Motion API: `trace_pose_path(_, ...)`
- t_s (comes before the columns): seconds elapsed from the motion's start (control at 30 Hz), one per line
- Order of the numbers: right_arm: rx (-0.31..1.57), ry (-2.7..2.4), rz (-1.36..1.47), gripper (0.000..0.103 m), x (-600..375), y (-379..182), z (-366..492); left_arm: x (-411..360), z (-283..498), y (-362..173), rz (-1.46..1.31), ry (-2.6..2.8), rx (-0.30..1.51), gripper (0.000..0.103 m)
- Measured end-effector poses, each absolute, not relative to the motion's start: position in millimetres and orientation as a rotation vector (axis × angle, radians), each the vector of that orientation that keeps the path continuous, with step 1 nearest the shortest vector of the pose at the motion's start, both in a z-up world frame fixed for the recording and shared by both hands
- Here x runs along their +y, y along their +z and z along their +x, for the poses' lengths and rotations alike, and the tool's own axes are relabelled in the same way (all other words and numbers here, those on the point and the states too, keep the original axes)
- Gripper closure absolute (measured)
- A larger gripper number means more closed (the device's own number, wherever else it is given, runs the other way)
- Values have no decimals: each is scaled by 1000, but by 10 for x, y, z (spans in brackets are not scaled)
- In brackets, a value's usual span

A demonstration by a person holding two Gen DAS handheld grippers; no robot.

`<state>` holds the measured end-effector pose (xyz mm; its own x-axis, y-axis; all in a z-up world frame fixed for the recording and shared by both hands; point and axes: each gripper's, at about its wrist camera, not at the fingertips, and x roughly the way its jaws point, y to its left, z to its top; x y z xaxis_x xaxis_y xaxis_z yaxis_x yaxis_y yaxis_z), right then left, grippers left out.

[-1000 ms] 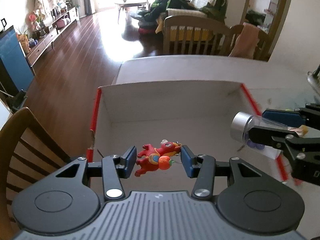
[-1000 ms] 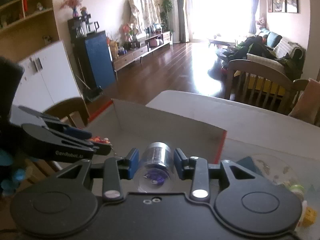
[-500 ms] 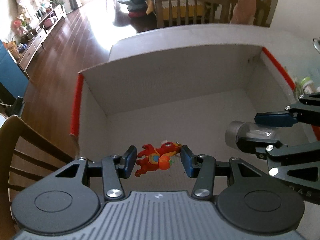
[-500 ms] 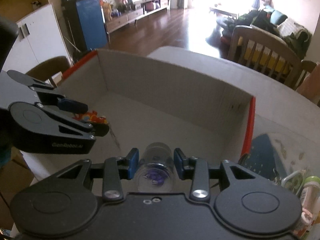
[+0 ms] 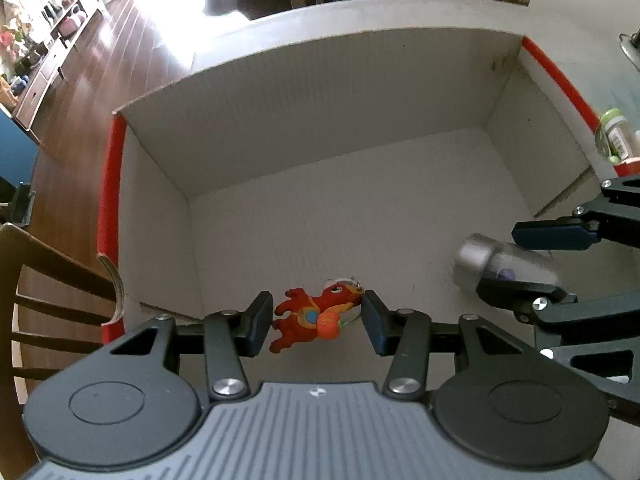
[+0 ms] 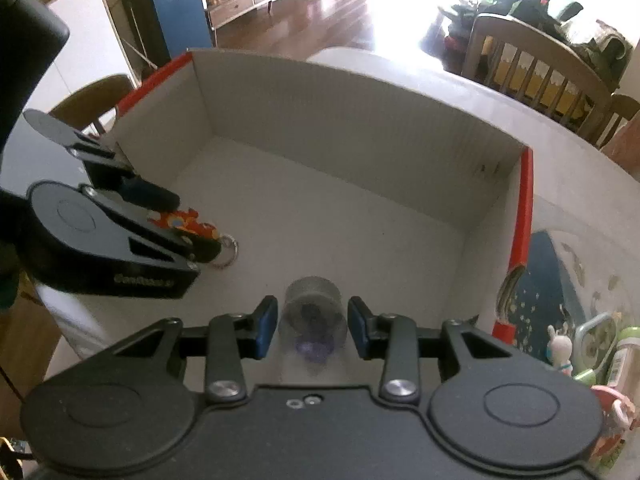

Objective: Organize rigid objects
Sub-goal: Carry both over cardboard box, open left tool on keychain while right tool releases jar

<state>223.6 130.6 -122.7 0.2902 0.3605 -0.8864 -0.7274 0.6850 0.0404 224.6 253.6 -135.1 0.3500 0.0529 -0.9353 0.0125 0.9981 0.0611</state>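
Inside the box (image 5: 320,92), near its front wall, the toy figure (image 5: 316,314) sits toward the left side and the jar (image 5: 496,266) toward the right; bottles (image 6: 616,356) stand on the table beyond the box's right wall

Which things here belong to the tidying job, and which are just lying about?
In the job:
- red toy keychain, in the left gripper
- clear capsule with silver cap, in the right gripper
- cardboard box, below both

Lying about:
- green-capped bottle outside the box
- rabbit figurine
- wooden chair

left gripper (image 6: 208,236) — blurred, unreadable lettering
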Motion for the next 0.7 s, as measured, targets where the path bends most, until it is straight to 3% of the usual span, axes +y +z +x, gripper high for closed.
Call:
trace_pose_path(0.43, 1003, 781, -328, 61, 1117, -925, 2126, 2542, 1979, -1074, -52, 14, 1128, 48)
trace_pose_path(0.7, 938, 821, -259, 52, 902, -579, 2005, 2550, 1700, -704, -101, 28, 1024, 48)
